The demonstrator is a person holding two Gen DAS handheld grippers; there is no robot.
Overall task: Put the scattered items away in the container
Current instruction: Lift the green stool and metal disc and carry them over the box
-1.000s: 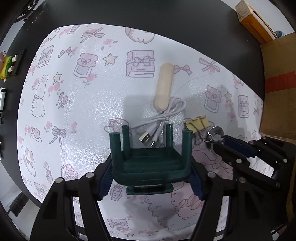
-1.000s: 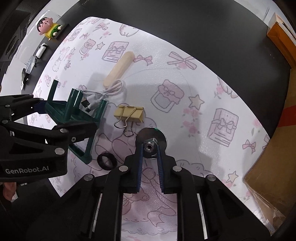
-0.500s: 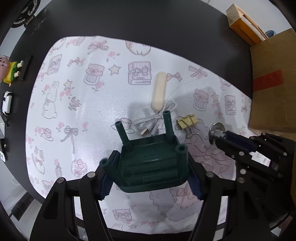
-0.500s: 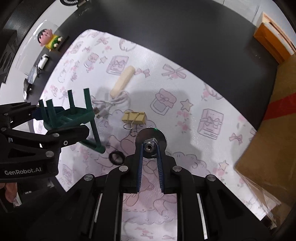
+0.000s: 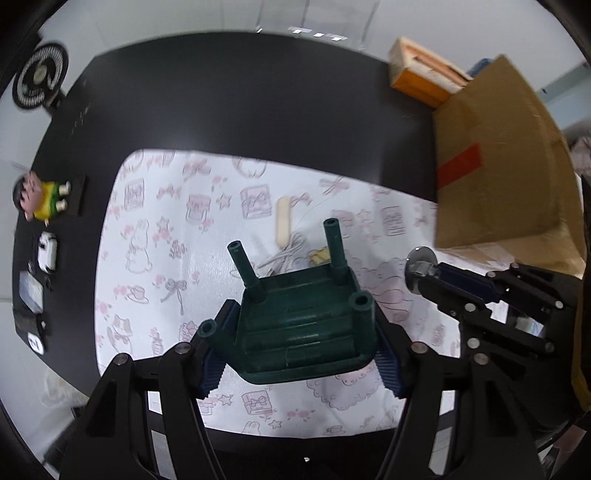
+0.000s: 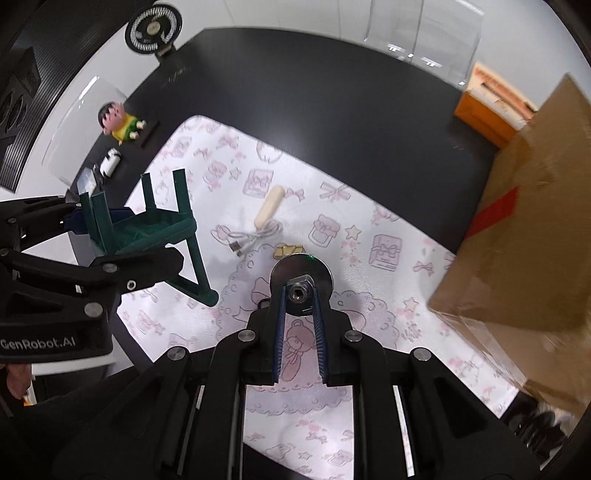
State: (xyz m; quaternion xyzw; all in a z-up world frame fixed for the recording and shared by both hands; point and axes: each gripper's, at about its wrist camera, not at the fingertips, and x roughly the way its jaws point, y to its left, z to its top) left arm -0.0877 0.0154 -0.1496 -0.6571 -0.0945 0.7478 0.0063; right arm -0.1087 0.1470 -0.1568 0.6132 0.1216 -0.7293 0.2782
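Observation:
My left gripper (image 5: pixel 299 354) is shut on a small dark green toy stool (image 5: pixel 299 332), held upside down with its legs up, well above the patterned mat (image 5: pixel 155 295); the same stool (image 6: pixel 147 225) shows at the left of the right wrist view. My right gripper (image 6: pixel 300 295) is shut on a round metal disc with a nut (image 6: pixel 301 275), also lifted; that metal disc (image 5: pixel 419 258) appears at the right of the left wrist view. On the mat lie a wooden stick (image 6: pixel 269 206), a white USB cable (image 6: pixel 255 240) and a yellow binder clip (image 6: pixel 288 251). A cardboard box (image 6: pixel 524 236) stands to the right.
An orange box (image 6: pixel 487 107) sits behind the cardboard one on the black table (image 6: pixel 332 92). A cartoon figurine (image 6: pixel 118 122), a white earbud case (image 6: pixel 110 164) and other small items lie left of the mat. A black fan (image 6: pixel 153 31) stands at the far left.
Both grippers have risen well above the mat, carrying the stool and the metal disc; the mat items look smaller and the cardboard box has come further into view.

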